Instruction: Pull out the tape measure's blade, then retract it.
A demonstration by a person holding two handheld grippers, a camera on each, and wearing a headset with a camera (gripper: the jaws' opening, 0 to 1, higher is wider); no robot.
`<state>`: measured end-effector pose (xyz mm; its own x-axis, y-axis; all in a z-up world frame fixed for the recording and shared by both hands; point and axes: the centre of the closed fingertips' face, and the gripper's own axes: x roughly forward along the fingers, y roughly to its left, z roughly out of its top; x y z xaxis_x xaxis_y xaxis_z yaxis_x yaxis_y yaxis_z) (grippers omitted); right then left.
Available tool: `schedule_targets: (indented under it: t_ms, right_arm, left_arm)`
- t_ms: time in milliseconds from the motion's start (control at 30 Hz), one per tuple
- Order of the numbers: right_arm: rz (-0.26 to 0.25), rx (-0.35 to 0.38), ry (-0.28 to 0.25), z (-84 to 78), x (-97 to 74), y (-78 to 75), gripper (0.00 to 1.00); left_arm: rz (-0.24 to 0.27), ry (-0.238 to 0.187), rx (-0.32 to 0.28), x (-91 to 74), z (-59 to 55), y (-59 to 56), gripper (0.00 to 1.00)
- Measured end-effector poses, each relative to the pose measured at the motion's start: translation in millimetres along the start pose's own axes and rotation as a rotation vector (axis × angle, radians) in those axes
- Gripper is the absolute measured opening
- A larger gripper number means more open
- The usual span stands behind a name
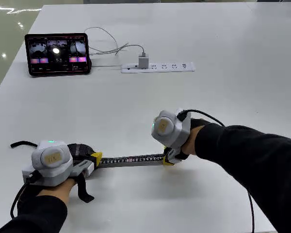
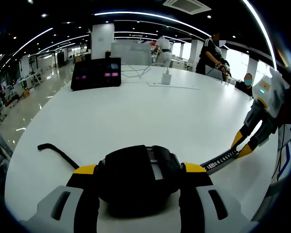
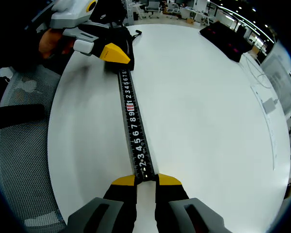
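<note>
The black tape measure case rests on the white table, clamped between my left gripper's yellow-tipped fingers. In the head view the case sits at the lower left, with the left gripper shut around it. Its blade is drawn out to the right along the tabletop. In the right gripper view the blade runs away toward the case, numbers showing. My right gripper is shut on the blade's end; the same gripper shows in the head view.
A tablet with a lit screen stands at the back left. A white power strip with a charger and cables lies behind the work area. A black wrist strap trails left of the case. A mesh chair sits beside the table edge.
</note>
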<state>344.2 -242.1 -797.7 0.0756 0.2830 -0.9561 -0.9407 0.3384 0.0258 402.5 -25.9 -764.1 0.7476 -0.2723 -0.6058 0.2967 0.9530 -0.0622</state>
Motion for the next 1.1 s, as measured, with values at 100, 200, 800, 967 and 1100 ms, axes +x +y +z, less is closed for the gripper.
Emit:
schedule_targets:
  t_ms: [100, 200, 800, 967, 1100]
  right_arm:
    - [0.0, 0.004, 0.0, 0.8, -0.1, 0.1, 0.09]
    - [-0.005, 0.011, -0.003, 1.8, -0.4, 0.9, 0.09]
    - [0.0, 0.014, -0.022, 9.0, 1.4, 1.0, 0.09]
    - [-0.002, 0.029, -0.027, 11.1, 1.6, 1.6, 0.09]
    - [-0.003, 0.031, -0.035, 12.7, 1.8, 1.9, 0.09]
  left_arm:
    - [-0.002, 0.003, 0.0, -0.1, -0.3, -0.2, 0.62]
    - [-0.001, 0.005, 0.0, -0.9, -0.3, -0.9, 0.62]
    - [-0.004, 0.023, 0.008, -0.3, -1.1, -0.4, 0.62]
    - [-0.012, 0.019, 0.002, -1.3, -1.3, -0.9, 0.61]
    - [-0.015, 0.02, 0.0, -1.1, -1.1, -0.9, 0.61]
